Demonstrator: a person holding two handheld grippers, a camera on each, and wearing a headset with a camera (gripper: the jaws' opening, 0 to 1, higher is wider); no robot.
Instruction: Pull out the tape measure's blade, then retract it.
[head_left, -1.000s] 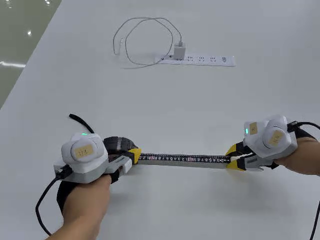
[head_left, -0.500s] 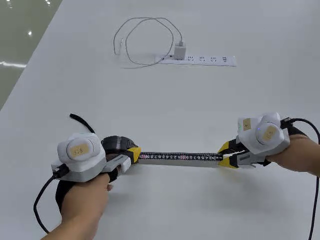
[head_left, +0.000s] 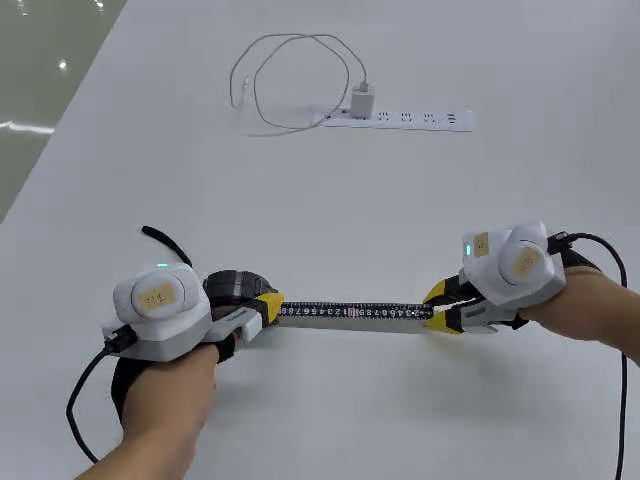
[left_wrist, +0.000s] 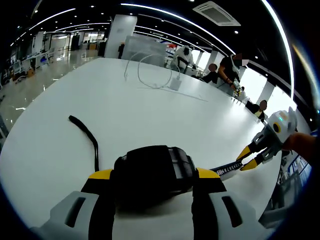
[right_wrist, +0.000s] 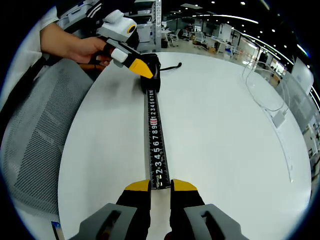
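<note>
While left tongs (head_left: 262, 308) clamp the case (head_left: 235, 287), right tongs (head_left: 438, 309) pinch blade (head_left: 350, 312) — extended.

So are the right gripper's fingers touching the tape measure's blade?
Touching. The right gripper view shows the right gripper's yellow-tipped fingers pinching the end of the blade, with no gap between them.

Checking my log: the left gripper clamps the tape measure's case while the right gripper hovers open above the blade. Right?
No. The right gripper is shut on the blade at its end, as the right gripper view shows; the left gripper does clamp the case.
</note>
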